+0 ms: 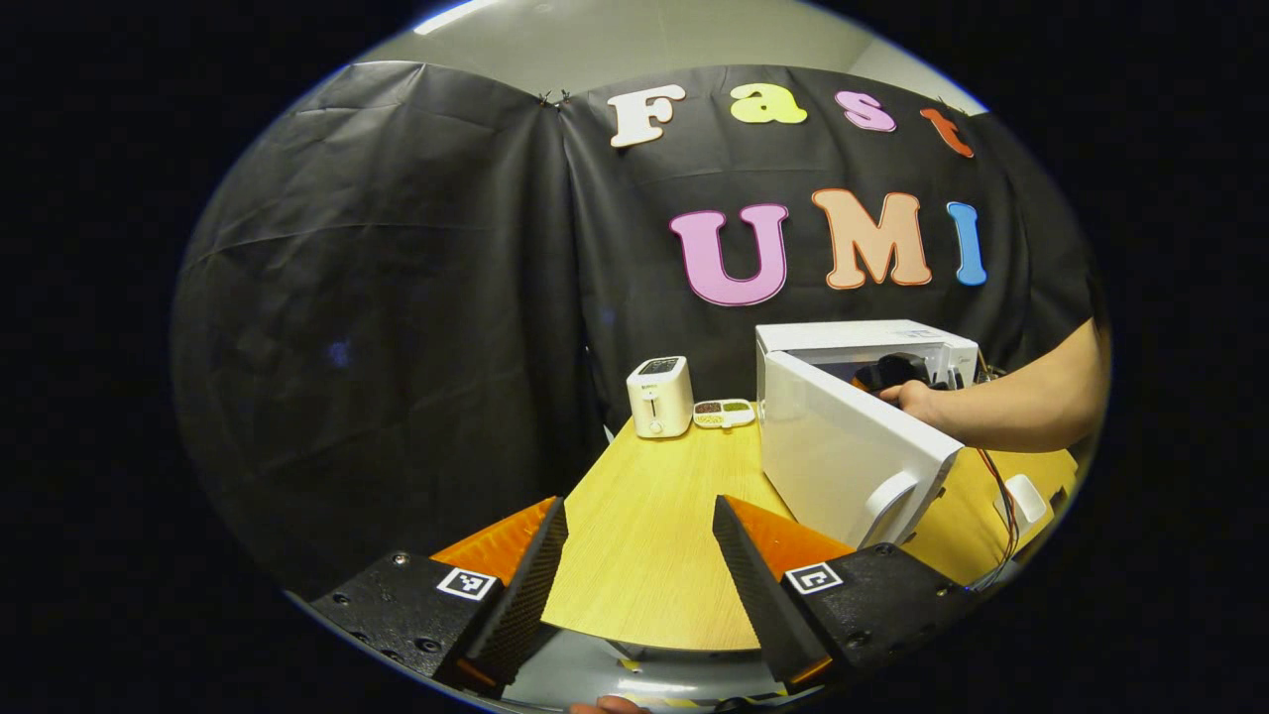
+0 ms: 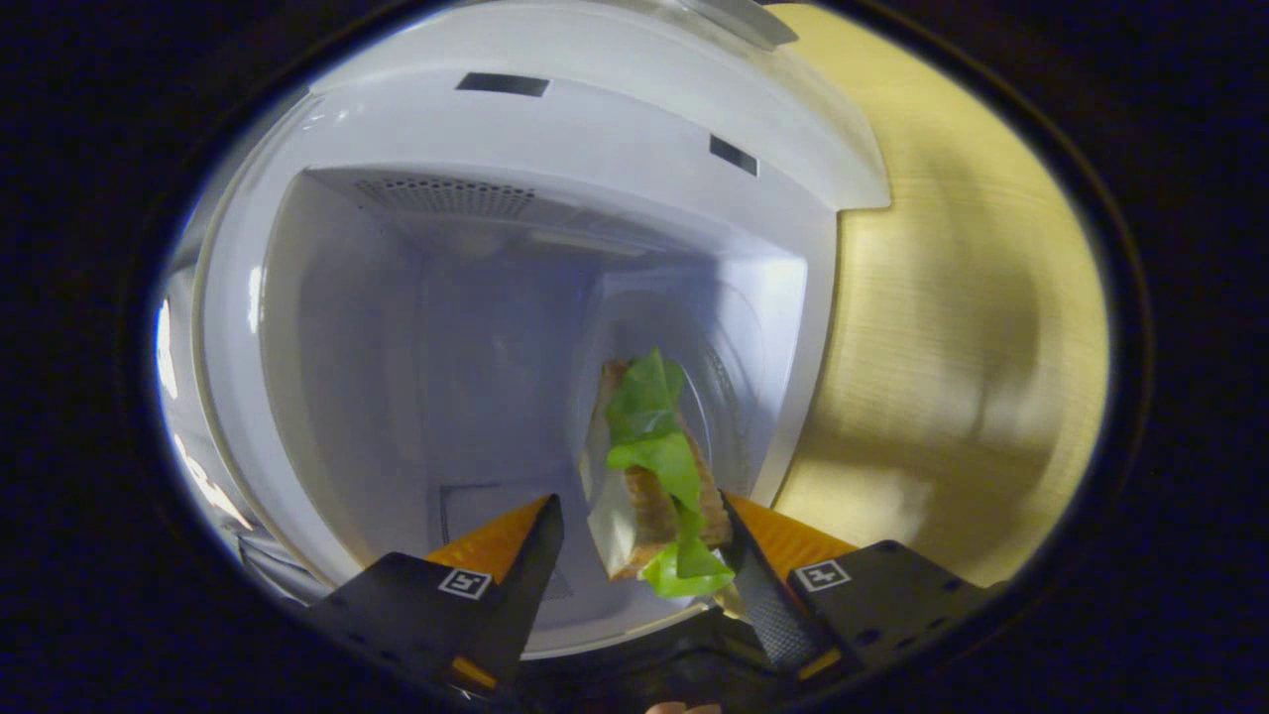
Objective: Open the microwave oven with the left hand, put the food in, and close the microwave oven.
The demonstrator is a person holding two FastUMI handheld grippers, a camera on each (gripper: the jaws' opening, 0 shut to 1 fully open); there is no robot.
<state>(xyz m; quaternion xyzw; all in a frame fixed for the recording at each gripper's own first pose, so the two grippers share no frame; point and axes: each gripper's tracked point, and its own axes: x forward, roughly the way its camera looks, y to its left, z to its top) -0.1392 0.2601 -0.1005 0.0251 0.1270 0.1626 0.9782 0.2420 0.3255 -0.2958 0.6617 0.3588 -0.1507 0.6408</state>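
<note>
Sandwich (image 2: 656,476) sits inside the microwave (image 2: 555,248), on the cavity floor toward the right wall, its long axis running away from my right claw (image 2: 639,555) into the depth of the oven. In the right gripper view that claw stands wide; the sandwich lies between the fingers, close against the right one, and I cannot tell whether that finger touches it, but the left finger is clearly apart from it, so nothing is gripped. I judge the food delivered and the next move a straight pull back out along that same axis.

In the left gripper view my left claw (image 1: 639,570) is also wide and holds nothing, hovering over the near edge of the table (image 1: 644,516). The open door (image 1: 843,461) swings out just to its right and slightly farther off, so the left claw is the nearer one for closing it. A toaster (image 1: 660,397) stands far back.
</note>
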